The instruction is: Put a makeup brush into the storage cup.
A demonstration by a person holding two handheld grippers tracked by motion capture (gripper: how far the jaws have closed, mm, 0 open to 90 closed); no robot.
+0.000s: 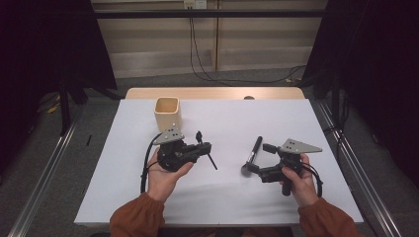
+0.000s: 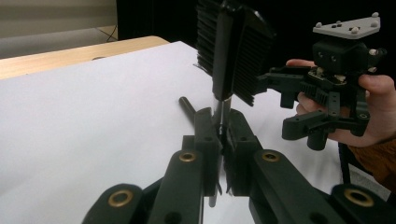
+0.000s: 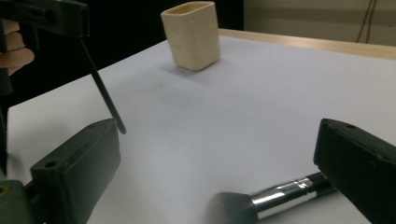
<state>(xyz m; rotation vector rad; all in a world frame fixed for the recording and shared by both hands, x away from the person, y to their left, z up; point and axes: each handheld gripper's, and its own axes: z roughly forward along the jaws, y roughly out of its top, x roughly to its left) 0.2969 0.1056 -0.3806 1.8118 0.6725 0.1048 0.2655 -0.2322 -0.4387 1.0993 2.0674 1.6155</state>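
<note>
Left gripper [image 2: 223, 140] is clamped on the thin handle of a black comb-brush [image 2: 233, 51], held upright above mid-table. Right gripper [image 3: 215, 172], jaws wide, straddles the makeup brush [image 3: 261, 198] lying toward the table's right edge: light, stiff, slippery ferrule, so grab mid-handle.

White-topped table [image 1: 148, 197] with 1 cream cup [image 1: 167, 113], 1 makeup brush [image 1: 252, 155], perhaps resting flat.
</note>
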